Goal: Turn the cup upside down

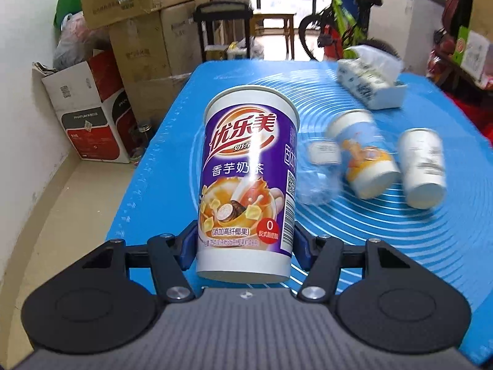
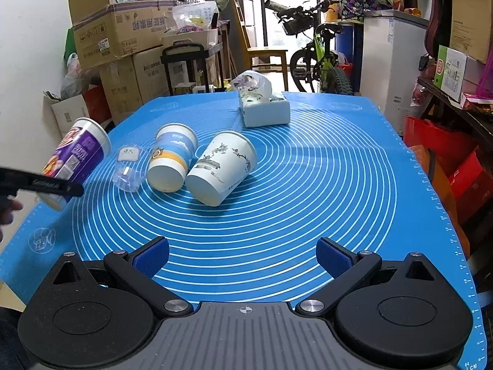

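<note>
My left gripper (image 1: 245,248) is shut on a purple milk-tea cup (image 1: 248,182) near its base and holds it above the blue mat (image 1: 400,246), rim pointing away. In the right wrist view the same cup (image 2: 77,158) hangs tilted at the far left, held by the left gripper's fingers (image 2: 58,186). My right gripper (image 2: 242,259) is open and empty above the mat's (image 2: 308,200) near side. A clear plastic cup (image 2: 128,169), a blue-and-yellow paper cup (image 2: 171,157) and a white ink-painted paper cup (image 2: 220,168) lie on their sides on the mat.
A white tissue box (image 2: 265,108) stands at the mat's far side. Cardboard boxes (image 2: 123,30) are stacked at the left wall. A green bicycle (image 2: 317,58) and a white freezer (image 2: 394,61) stand behind the table. Red bags (image 2: 446,154) sit at the right.
</note>
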A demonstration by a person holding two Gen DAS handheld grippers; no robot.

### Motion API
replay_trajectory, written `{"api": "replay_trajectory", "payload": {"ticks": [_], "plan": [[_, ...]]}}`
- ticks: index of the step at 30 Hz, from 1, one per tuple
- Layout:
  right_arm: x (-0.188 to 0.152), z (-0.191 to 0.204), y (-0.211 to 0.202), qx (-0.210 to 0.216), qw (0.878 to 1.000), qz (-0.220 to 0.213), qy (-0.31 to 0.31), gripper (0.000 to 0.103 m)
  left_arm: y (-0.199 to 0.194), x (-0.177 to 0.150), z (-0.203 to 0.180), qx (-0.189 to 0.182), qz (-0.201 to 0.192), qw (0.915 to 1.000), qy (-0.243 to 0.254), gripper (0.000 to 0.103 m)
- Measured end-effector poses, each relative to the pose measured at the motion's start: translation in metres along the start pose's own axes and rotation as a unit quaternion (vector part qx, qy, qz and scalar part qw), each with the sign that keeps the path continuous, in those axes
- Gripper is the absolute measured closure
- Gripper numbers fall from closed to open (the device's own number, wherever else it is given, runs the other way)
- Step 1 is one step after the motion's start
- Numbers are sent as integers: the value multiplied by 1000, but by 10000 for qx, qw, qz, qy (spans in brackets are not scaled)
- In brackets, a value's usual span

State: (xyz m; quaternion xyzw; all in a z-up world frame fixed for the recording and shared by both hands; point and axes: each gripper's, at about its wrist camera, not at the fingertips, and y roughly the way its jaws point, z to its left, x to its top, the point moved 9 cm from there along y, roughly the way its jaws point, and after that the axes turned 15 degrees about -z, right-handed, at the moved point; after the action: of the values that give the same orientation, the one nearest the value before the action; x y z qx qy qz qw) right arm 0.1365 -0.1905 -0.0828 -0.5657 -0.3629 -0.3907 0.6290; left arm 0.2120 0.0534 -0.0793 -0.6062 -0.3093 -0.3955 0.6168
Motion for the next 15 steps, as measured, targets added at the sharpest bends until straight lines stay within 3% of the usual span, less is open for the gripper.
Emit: {"api": "replay_trajectory", "payload": {"ticks": [7, 15], "plan": [[1, -8, -18, -15, 9999, -80, 104, 2, -47, -7, -56, -557, -209, 9982, -24, 41], [-6, -25, -32, -126, 9997, -70, 214, 2, -27, -31, -126, -885, 144, 9958, -173, 41]]}}
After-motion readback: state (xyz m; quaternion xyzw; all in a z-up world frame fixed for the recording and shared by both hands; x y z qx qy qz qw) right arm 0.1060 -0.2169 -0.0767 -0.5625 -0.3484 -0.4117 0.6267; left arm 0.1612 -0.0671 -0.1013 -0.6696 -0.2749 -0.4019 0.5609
